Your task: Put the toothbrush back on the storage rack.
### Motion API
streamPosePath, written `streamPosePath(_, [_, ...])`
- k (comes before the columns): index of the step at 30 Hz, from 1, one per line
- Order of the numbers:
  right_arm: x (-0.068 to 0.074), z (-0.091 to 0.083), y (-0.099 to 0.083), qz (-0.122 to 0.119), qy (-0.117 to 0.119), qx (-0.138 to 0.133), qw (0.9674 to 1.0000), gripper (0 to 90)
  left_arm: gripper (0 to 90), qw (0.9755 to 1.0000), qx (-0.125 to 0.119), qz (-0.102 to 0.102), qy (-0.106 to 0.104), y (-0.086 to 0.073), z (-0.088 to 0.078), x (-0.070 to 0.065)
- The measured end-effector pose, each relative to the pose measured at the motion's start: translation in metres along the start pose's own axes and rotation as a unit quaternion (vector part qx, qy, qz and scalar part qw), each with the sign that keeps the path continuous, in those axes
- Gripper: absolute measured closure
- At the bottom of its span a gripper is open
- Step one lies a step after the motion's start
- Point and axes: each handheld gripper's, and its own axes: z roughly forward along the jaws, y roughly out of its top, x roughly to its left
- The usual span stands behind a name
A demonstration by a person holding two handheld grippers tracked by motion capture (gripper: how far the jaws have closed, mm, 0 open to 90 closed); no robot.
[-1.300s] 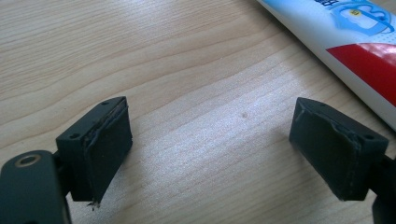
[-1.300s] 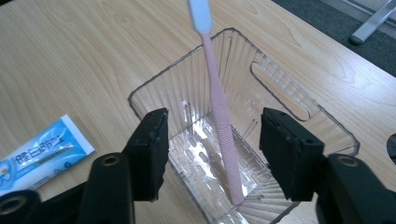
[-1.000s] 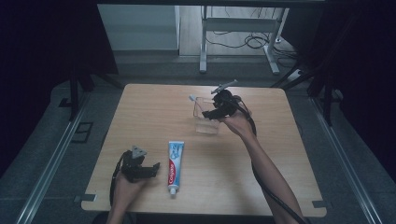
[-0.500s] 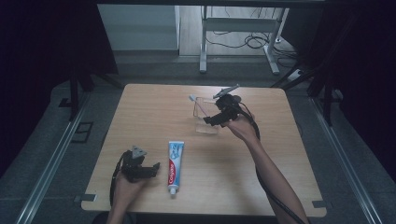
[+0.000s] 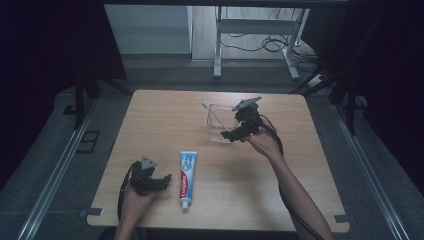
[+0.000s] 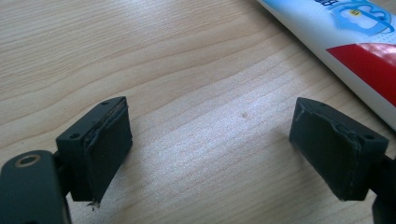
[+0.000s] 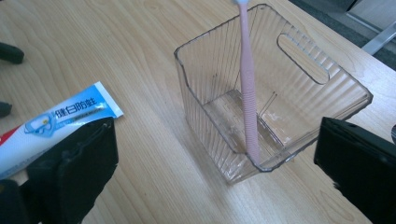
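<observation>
The right claw [image 5: 229,135] hangs just off the near side of the clear plastic box [image 5: 220,122], which stands toward the far side of the tabletop [image 5: 150,120]. Its jaws have just been opening and now stand wide, with nothing between the pads. From the right gripper view, the box [image 7: 261,98] sits straight ahead of that claw, and a pink toothbrush [image 7: 247,88] leans inside it, handle end down in the near corner, head poking up over the far rim. The claw is not touching box or brush.

The left claw [image 5: 165,180] rests low near the front edge of the tabletop, jaws spread wide and empty over bare wood. The toothpaste tube [image 5: 187,172] lies flat just beside it, on its right, cap toward the person, not touched.
</observation>
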Motion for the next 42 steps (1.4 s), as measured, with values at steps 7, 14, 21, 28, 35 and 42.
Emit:
streamPosePath(7, [0.003, -0.006, -0.007, -0.005, 0.005, -0.006, 1.0, 0.0, 12.9, 1.0, -0.001, 0.0, 0.0, 0.0, 0.0, 0.0])
streamPosePath(14, [0.003, -0.016, -0.016, 0.019, 0.007, -0.027, 0.9994, 0.0, 12.9, 1.0, -0.001, 0.0, 0.0, 0.0, 0.0, 0.0])
streamPosePath(21, [0.002, -0.024, -0.023, 0.025, 0.007, -0.034, 0.9991, 0.0, 12.9, 1.0, -0.001, 0.0, 0.0, 0.0, 0.0, 0.0])
streamPosePath(28, [0.003, -0.034, -0.035, 0.029, 0.009, -0.027, 0.9992, 0.0, 12.9, 1.0, 0.0, 0.0, 0.0, 0.0, 0.0, 0.0])
streamPosePath(35, [0.003, -0.038, -0.048, 0.051, 0.012, -0.02, 0.9984, 0.0, 12.9, 1.0, 0.0, 0.0, 0.0, 0.0, 0.0, 0.0])
streamPosePath(42, [0.001, -0.044, -0.064, 0.078, 0.019, -0.015, 0.9966, 0.0, 12.9, 1.0, 0.0, 0.0, 0.0, 0.0, 0.0, 0.0])
